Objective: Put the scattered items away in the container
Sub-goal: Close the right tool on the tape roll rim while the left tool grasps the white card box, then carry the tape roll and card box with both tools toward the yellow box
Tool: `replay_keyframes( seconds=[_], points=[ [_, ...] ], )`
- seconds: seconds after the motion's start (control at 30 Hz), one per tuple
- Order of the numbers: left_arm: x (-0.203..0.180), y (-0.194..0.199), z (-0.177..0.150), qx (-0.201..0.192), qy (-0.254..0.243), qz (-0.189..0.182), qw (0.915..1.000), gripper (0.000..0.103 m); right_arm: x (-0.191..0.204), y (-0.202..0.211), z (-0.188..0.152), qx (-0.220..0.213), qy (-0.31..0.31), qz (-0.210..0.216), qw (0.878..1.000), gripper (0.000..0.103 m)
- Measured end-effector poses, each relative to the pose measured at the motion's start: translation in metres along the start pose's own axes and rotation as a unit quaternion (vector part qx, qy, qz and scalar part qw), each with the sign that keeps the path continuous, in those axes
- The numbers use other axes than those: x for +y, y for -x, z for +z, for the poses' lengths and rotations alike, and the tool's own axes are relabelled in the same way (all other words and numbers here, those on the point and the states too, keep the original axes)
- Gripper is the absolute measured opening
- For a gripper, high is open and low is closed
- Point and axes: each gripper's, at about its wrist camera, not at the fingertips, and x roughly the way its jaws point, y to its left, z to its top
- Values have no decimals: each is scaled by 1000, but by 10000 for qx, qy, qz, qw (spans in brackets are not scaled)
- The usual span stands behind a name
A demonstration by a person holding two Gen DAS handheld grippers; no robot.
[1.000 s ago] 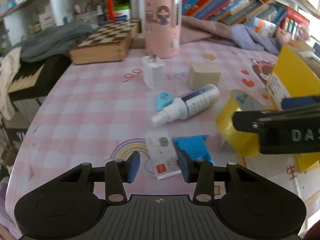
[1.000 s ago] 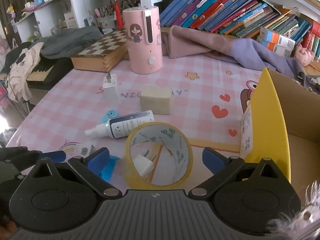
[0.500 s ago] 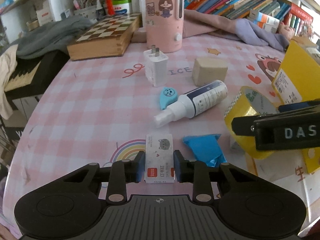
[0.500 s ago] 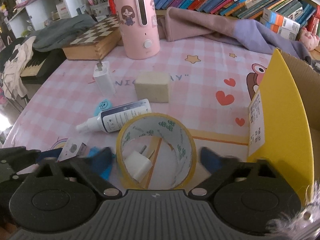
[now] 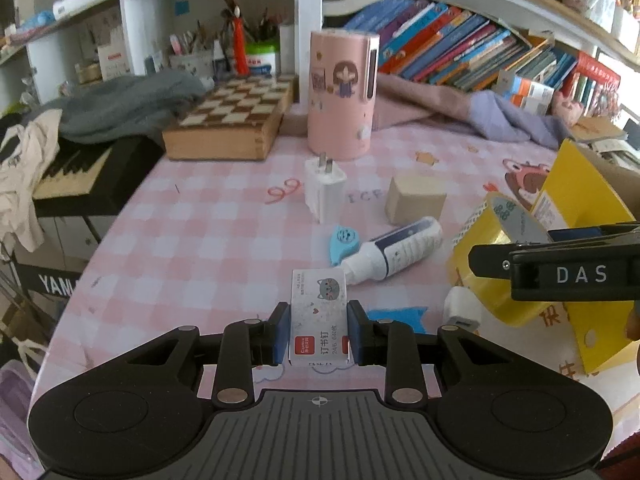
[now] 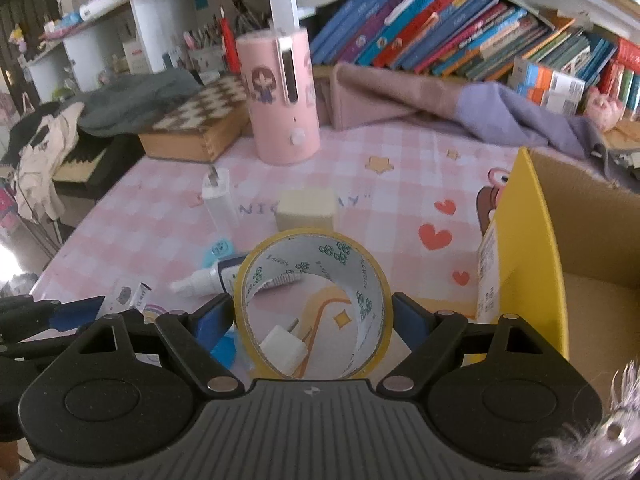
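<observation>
So far nothing shows inside the cardboard box [image 6: 592, 264] at frame right: left gripper [image 5: 319, 330] clamps the staple box [image 5: 319, 312], right gripper [image 6: 313, 318] clamps the tape roll [image 6: 313, 300], w/ charger [image 5: 324, 190], spray bottle [image 5: 394, 254] etc. left mid-frame.

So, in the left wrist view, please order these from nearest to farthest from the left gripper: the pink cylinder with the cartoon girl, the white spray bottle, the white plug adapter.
From the left gripper:
1. White spray bottle, lying just ahead, to the right.
2. White plug adapter, standing farther back, about centre.
3. Pink cylinder with the cartoon girl, upright at the back, beside the chessboard box.
</observation>
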Motion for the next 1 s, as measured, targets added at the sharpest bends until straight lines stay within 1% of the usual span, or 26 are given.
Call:
replay_keyframes(
  seconds=[0.27, 0.53, 0.77, 0.87, 1.0],
  points=[
    [-5, 34, -3, -279, -136, -60, 9995, 28, 5, 32, -7, -272, -1, 66, 9996, 84],
    [-12, 69, -8, -619, -271, -107, 9977, 28, 11, 66, -19, -585, 117, 23, 9982, 84],
    [-11, 103, -9, -934, -220, -272, 9950, 28, 16, 100, -30, -853, 311, 16, 9959, 84],
    [-13, 112, -15, -994, -248, -358, 9941, 28, 17, 110, -39, -866, 286, -4, 9958, 84],
    [-15, 122, -30, -957, -281, -462, 9939, 28, 22, 121, -53, -852, 241, -43, 9961, 84]
  ],
)
